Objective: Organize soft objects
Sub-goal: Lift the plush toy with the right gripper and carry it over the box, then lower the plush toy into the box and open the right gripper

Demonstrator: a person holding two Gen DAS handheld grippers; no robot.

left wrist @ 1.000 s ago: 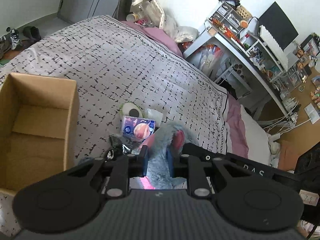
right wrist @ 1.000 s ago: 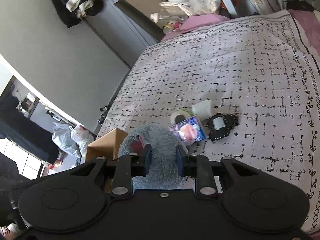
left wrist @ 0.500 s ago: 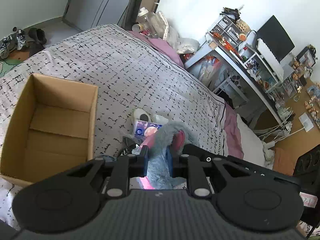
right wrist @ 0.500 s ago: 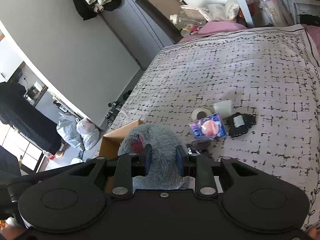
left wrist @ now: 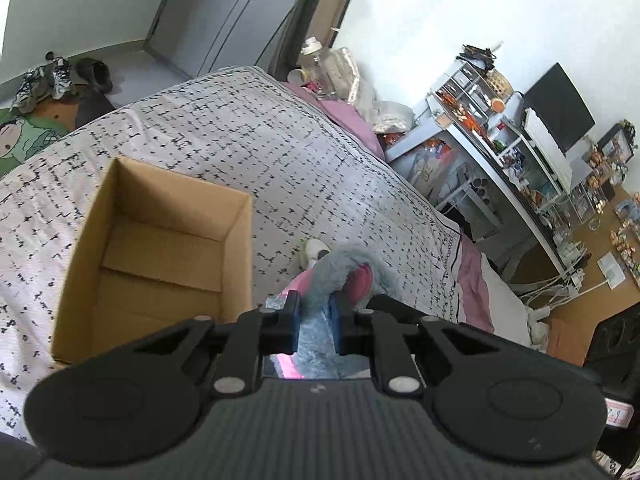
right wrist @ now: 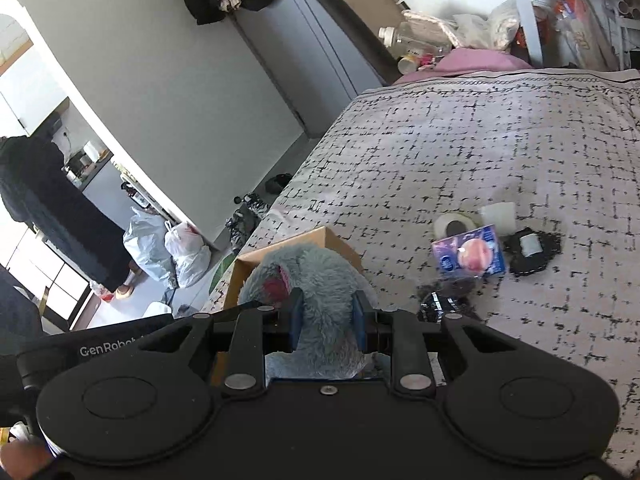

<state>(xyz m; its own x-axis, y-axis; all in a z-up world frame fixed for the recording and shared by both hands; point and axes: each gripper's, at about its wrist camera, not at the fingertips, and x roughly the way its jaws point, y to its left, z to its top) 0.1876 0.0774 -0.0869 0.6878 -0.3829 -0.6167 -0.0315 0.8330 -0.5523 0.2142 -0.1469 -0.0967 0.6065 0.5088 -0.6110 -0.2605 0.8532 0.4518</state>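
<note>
The grey plush toy [left wrist: 320, 292] with pink ears hangs above the bed [left wrist: 280, 152] just beside the open cardboard box [left wrist: 168, 240], pinched between both tools: the left gripper [left wrist: 314, 322], whose jaws have just been closing, squeezes a narrow fold of fur, and the right gripper [right wrist: 326, 320] is clamped on a thicker part of it. The box looks empty, so nothing is packed yet, and a tissue packet [right wrist: 470, 252], tape roll [right wrist: 452, 226] and dark pouch [right wrist: 530, 250] lie mid-bed. Both grippers tilt downward, side by side.

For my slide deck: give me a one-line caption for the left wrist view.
Left tongs clamp a grey plush toy beside the empty cardboard box on the bed.
</note>
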